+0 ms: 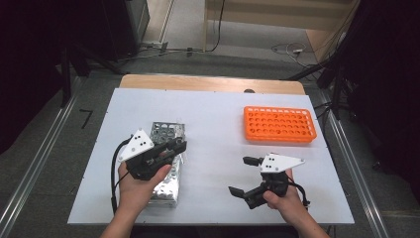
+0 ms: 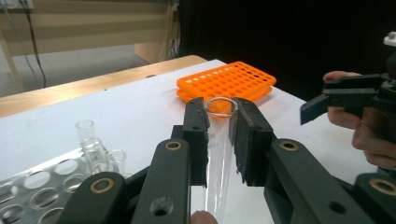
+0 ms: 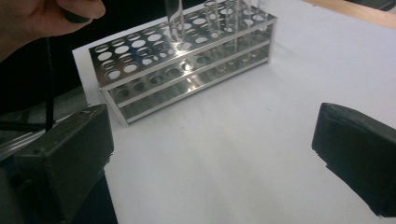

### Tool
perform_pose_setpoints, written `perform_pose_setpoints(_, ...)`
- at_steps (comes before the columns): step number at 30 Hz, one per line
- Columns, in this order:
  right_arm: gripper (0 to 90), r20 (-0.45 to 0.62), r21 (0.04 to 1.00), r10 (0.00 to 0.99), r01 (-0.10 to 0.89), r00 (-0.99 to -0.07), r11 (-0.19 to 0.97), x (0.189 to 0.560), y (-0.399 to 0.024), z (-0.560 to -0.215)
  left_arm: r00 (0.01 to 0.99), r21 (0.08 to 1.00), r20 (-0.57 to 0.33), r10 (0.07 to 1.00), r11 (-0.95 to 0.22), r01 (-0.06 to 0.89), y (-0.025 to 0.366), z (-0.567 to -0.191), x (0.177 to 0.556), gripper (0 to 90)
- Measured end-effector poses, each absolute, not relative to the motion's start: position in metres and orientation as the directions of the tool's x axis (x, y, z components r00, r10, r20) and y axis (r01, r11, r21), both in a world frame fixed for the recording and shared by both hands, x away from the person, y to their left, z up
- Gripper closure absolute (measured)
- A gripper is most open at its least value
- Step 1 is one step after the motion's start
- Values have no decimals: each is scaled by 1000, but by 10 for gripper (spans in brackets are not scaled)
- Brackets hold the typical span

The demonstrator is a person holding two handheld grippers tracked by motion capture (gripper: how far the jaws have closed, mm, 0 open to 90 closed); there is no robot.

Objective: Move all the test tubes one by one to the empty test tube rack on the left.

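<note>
Glass tube (image 2: 219, 140) sits clamped upright between the jaws of your left gripper (image 2: 219, 140), held above the metal rack (image 1: 167, 163) at the table's left. Your right gripper (image 1: 245, 176) hovers over the white table (image 1: 213, 114), jaws wide apart, holding nothing. Orange rack (image 1: 280, 124) lies at the far right, well apart.

Desk (image 1: 213, 119) centre lies bare; you can pass there. Orange rack (image 1: 280, 124) blocks at 2 o'clock, metal rack (image 1: 167, 134) with upright tubes (image 3: 224, 18) at 9 o'clock.
</note>
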State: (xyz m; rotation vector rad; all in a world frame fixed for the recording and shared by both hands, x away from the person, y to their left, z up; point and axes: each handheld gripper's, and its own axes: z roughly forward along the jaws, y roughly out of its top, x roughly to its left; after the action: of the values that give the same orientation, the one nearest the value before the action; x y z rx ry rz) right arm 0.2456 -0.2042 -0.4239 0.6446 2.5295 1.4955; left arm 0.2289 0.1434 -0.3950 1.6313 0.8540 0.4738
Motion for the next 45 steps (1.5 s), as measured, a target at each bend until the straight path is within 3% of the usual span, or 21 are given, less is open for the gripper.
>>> perform_pose_setpoints(29, 0, 104, 862, 571, 360, -814, 356, 250, -276, -426, 549, 952, -85, 831, -96, 292, 155, -424, 250, 760)
perform_pose_setpoints(45, 0, 104, 862, 588, 368, -802, 349, 253, -282, -428, 536, 901, -73, 841, -175, 398, 146, -435, 251, 753)
